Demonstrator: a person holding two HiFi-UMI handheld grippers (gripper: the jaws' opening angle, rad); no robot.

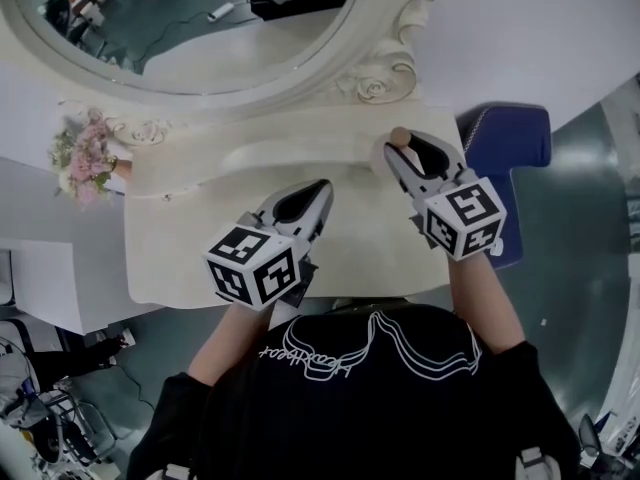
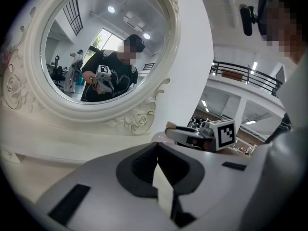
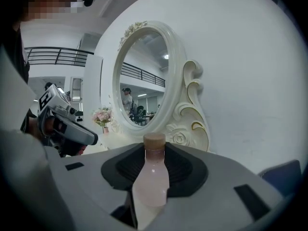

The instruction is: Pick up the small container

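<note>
The right gripper (image 1: 405, 158) is gripping the small container (image 3: 153, 177): its jaws are standing partly open and are pressing on the two sides of the lower body. The container is standing upright between them, just in front of the carved right foot of the mirror (image 1: 375, 83). Whether its base is touching the table (image 1: 180, 258) below the mirror, I cannot tell.

The container is looking like a small plastic bottle with a pale pink filling and a tan cap (image 3: 154, 139). I am judging it to be light and fairly stiff, but smooth and so a little slippery. The wide lower body, where the jaws are sitting now, is giving the better hold; the narrow neck under the cap is offering less surface.

The left gripper (image 1: 320, 190) is hanging in front of the mirror's middle with its jaws together and nothing between them.

Counting gives one small container, two grippers, one mirror, one bunch of pink flowers (image 1: 82, 158) at the mirror's left foot and one blue seat (image 1: 515, 138) to the mirror's right.
</note>
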